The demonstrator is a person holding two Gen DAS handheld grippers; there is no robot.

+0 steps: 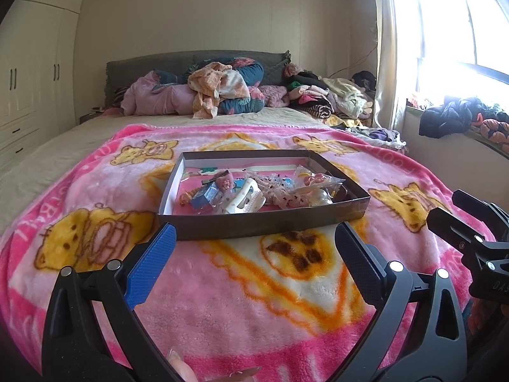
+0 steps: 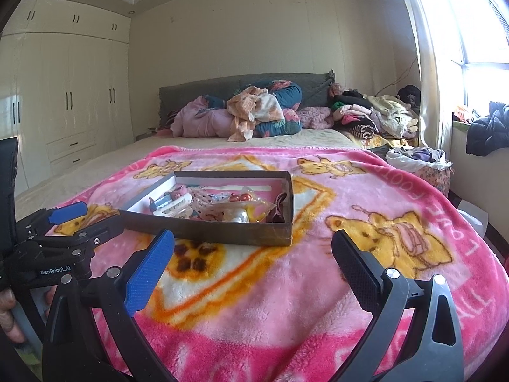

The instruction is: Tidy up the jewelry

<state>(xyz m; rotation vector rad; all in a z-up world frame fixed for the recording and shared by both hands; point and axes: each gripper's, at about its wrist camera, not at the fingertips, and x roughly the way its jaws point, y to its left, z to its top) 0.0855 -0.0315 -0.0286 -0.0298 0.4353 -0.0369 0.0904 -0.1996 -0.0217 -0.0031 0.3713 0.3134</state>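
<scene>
1. Two grippers, the left gripper and the right gripper, are held spread wide and empty, short of the shallow cardboard box, presumably ready for reaching.
2. Jumbled hair clips and packeted trinkets are kept inside that box on the pink blanket.

Definitely a home bedroom, pretty lived-in: big bed with a grey padded headboard, pink cartoon-bear blanket, clothes piled by the pillows, built-in cream wardrobes, curtained window blasting daylight.
</scene>
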